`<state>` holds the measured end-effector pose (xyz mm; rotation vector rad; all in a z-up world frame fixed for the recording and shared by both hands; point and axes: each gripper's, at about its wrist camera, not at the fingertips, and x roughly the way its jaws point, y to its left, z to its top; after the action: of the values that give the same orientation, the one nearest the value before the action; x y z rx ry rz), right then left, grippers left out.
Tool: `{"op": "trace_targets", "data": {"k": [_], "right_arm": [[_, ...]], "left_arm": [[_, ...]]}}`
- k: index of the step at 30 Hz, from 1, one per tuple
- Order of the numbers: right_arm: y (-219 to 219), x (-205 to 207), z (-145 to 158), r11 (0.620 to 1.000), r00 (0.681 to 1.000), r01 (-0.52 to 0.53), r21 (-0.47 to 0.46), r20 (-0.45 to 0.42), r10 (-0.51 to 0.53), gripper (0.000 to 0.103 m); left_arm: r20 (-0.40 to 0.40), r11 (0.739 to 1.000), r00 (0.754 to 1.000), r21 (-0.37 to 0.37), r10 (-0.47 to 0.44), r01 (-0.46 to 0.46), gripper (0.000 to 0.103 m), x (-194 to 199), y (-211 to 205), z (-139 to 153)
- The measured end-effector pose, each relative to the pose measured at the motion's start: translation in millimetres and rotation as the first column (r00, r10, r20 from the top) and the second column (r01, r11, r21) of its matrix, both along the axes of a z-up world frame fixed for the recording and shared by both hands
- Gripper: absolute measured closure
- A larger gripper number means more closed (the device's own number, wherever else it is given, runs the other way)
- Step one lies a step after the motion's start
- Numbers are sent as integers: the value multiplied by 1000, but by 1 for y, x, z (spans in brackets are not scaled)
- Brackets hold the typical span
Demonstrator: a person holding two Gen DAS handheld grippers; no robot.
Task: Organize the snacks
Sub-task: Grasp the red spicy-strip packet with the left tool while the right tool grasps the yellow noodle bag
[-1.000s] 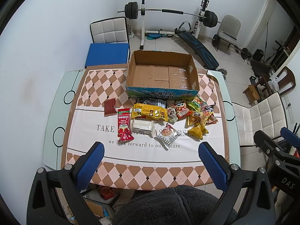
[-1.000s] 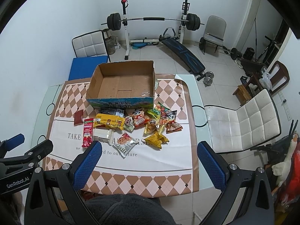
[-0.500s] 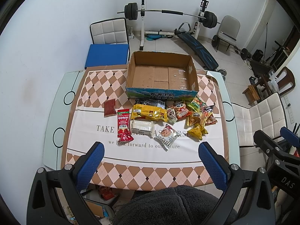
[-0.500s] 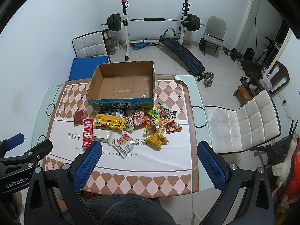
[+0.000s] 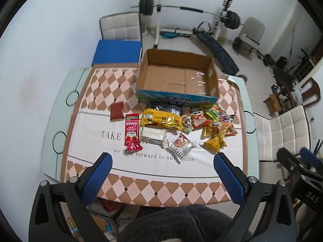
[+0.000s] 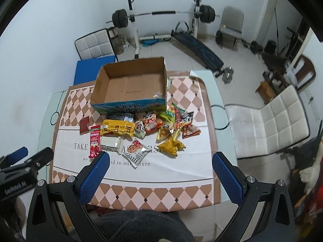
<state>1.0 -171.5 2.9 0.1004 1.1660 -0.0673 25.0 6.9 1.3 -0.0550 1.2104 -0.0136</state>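
Observation:
An open, empty cardboard box (image 5: 177, 76) stands at the far side of the table; it also shows in the right wrist view (image 6: 131, 84). Several snack packets lie in front of it: a yellow bag (image 5: 159, 119), a white pack (image 5: 153, 136), a red sachet (image 5: 131, 127), a cookie pack (image 5: 181, 147) and a colourful pile (image 5: 216, 123). My left gripper (image 5: 161, 173) is open and empty, high above the table's near edge. My right gripper (image 6: 159, 173) is open and empty, likewise raised above the near edge.
The table (image 5: 58, 109) has a checked mat (image 5: 157, 187). White chairs stand at the right (image 6: 278, 119) and behind the table (image 5: 121, 28). A blue pad (image 5: 117, 52) lies behind the box. A barbell rack (image 6: 161, 14) stands by the far wall.
Both grippers have shifted slightly; the left wrist view has tilted a little. The snacks and the box have not moved.

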Motion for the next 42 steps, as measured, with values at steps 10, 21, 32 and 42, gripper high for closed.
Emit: {"op": "trace_targets", "data": {"k": [10, 21, 32, 42], "right_arm": [[-16, 77, -157, 994, 979, -13, 111, -199, 35, 0], [75, 149, -306, 977, 922, -140, 162, -339, 189, 0], [181, 190, -380, 795, 786, -587, -151, -341, 516, 40], [177, 191, -406, 893, 785, -385, 233, -426, 450, 78]], "left_arm": [[-252, 975, 949, -67, 189, -211, 0, 58, 50, -133], [-381, 942, 867, 35, 322, -334, 0, 91, 111, -251], [-417, 942, 848, 75, 327, -326, 0, 93, 131, -312], [-418, 932, 838, 69, 351, -355, 0, 83, 158, -326]]}}
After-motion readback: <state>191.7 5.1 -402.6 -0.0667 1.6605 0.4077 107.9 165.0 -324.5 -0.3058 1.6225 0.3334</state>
